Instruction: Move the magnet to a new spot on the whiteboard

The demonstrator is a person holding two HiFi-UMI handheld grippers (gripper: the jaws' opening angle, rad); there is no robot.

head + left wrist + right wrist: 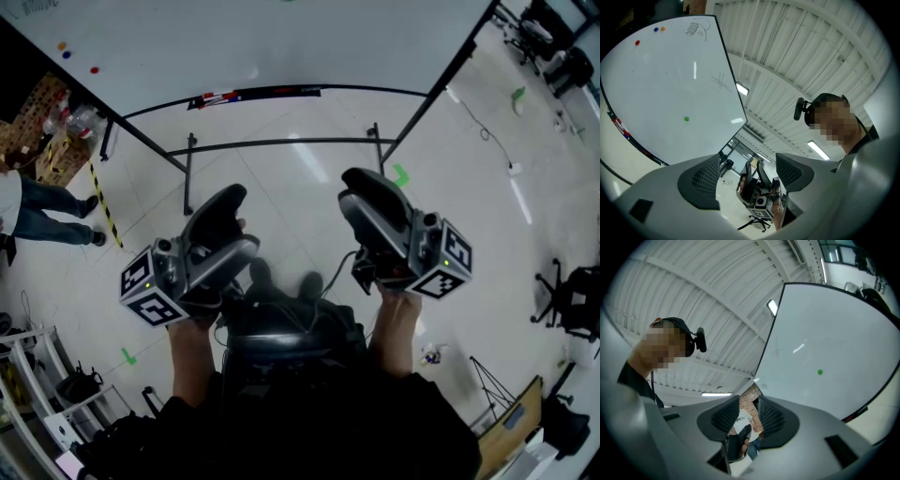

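Observation:
A large whiteboard [281, 42] stands in front of me on a black frame. In the left gripper view a small green magnet [686, 119] sticks to the whiteboard [670, 84], with red [637, 42], blue [656, 29] and orange [663, 29] magnets near its top. The same green magnet [820, 372] shows in the right gripper view. Both grippers are held low in front of my body, well away from the board. My left gripper [228, 214] [747, 165] is wide open and empty. My right gripper [364, 192] [749, 407] has a narrow gap between its jaws and holds nothing.
The board's pen tray [253, 94] holds markers, and its stand's crossbar [281, 143] runs low above the floor. A person in jeans [47, 217] stands at the left beside cardboard boxes [42, 131]. An office chair [572, 300] is at the right, a shelf rack [37, 394] at the lower left.

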